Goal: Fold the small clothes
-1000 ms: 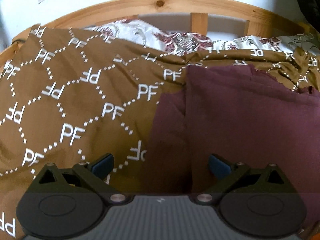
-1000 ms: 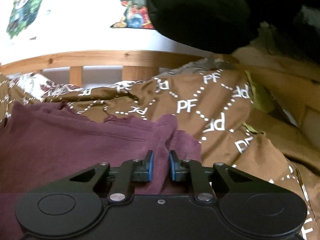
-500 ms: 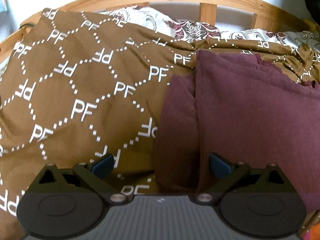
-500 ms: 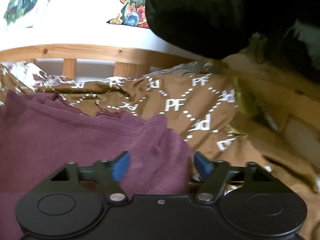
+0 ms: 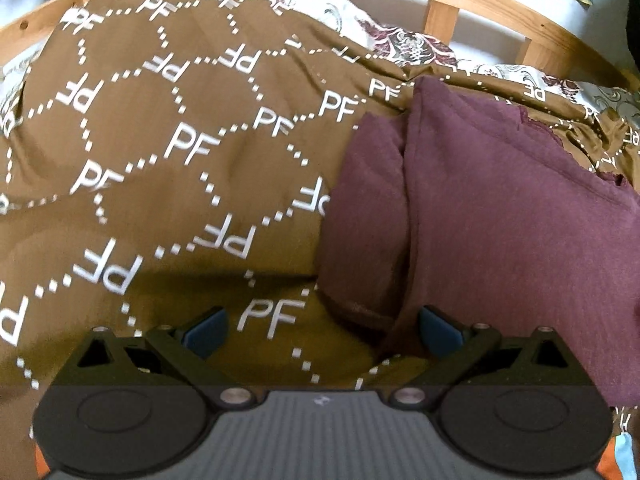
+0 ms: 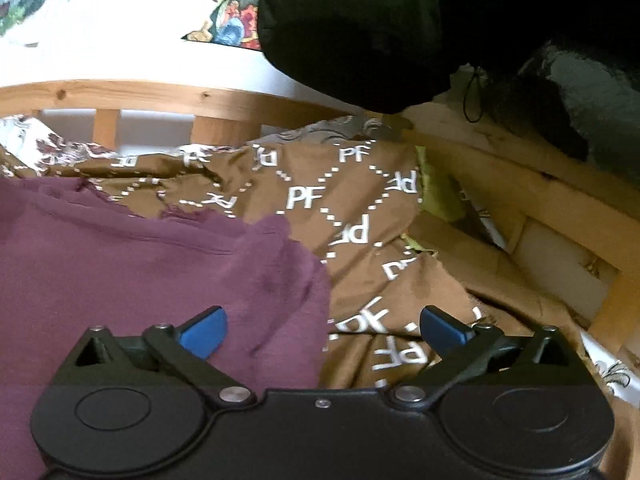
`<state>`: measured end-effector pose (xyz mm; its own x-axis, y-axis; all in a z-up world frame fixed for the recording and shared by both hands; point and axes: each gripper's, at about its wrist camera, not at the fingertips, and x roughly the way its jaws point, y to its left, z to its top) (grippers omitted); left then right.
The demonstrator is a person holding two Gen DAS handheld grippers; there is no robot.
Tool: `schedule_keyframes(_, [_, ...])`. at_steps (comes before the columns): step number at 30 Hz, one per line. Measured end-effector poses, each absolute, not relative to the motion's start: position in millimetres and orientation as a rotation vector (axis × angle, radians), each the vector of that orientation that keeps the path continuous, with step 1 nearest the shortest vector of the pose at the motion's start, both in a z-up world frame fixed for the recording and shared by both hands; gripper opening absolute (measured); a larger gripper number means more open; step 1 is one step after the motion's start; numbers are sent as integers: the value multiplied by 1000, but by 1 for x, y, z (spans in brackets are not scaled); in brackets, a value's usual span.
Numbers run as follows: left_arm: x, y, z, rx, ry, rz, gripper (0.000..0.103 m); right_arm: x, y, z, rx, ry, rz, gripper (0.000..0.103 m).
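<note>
Since the frame a second back, right gripper has let go of the maroon garment: its jaws, then pinched on the cloth's near corner, have just been opening and now stand wide apart, blue pads clear of the fabric. Garment corner lies loose under the left pad; nothing clamped. Left wrist view has shifted too: more of the brown bedspread fills the frame and the garment sits further to the right than before.

Left gripper jaws wide apart, nothing between the pads but bedspread below and the garment's left edge near the right pad; whether that pad touches cloth cannot be told.

Garment lies spread on the brown bedspread printed with white "PF" letters and dotted diamonds. Folded flap along its left side, seam running top to bottom. Ragged far edge.

Wooden bed rail curves behind, slats below it. Floral sheet shows past the bedspread's far edge. Dark bulky shape at upper right of right wrist view, too dark to identify.
</note>
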<state>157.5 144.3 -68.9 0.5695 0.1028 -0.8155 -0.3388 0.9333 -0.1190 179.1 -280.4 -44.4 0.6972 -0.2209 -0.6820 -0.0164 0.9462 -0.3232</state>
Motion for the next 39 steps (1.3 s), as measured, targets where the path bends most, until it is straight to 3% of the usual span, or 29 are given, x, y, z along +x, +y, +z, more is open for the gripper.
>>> schedule_keyframes(12, [154, 149, -78, -315, 952, 260, 102, 154, -239, -41, -276, 850, 16, 102])
schedule_keyframes(28, [157, 148, -81, -291, 961, 262, 103, 149, -156, -62, -319, 777, 367, 102])
schedule_keyframes(39, [152, 151, -81, -283, 967, 235, 103, 144, -144, -84, -291, 928, 482, 102])
